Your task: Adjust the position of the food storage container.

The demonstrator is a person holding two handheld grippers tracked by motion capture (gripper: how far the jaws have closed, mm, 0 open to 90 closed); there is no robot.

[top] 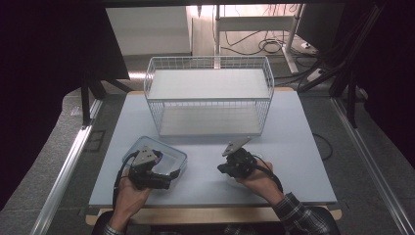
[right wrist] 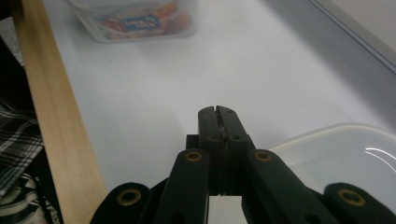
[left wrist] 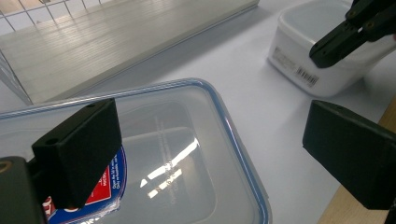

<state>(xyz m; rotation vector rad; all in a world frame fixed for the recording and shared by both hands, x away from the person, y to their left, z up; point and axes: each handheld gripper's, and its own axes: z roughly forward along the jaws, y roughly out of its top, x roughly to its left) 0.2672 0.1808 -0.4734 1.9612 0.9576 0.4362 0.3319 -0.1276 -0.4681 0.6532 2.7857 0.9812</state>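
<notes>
Tabletop (top: 293, 147) of pale grey-blue fills the middle of the high view, with a wooden edge (right wrist: 56, 116) running along the person's side. Next in size, a white wire basket (top: 209, 98) stands at the far centre of the table, holding a flat pale board inside it. Nearer the person, at the left, a clear plastic lid (top: 171, 156) with a blue seal line around its rim lies flat on the table; a red and blue label (left wrist: 105, 186) shows through it in the left gripper view. A white plastic container (left wrist: 303, 56) sits open on the table well to the right of the lid, close under the right hand; in the right gripper view its rounded rim (right wrist: 341, 149) lies just beside the jaws.

Left gripper (left wrist: 210, 154), held in the person's left hand (top: 129, 193), hovers over the lid's near end with its jaws spread wide: one black pad (left wrist: 79, 149) is above the label, the other past the lid's edge near the table's rim. Whether a pad touches the lid cannot be told.

Right gripper (right wrist: 219, 126), held in the right hand (top: 257, 178), points along the table with its jaws pressed together and nothing between them.
</notes>
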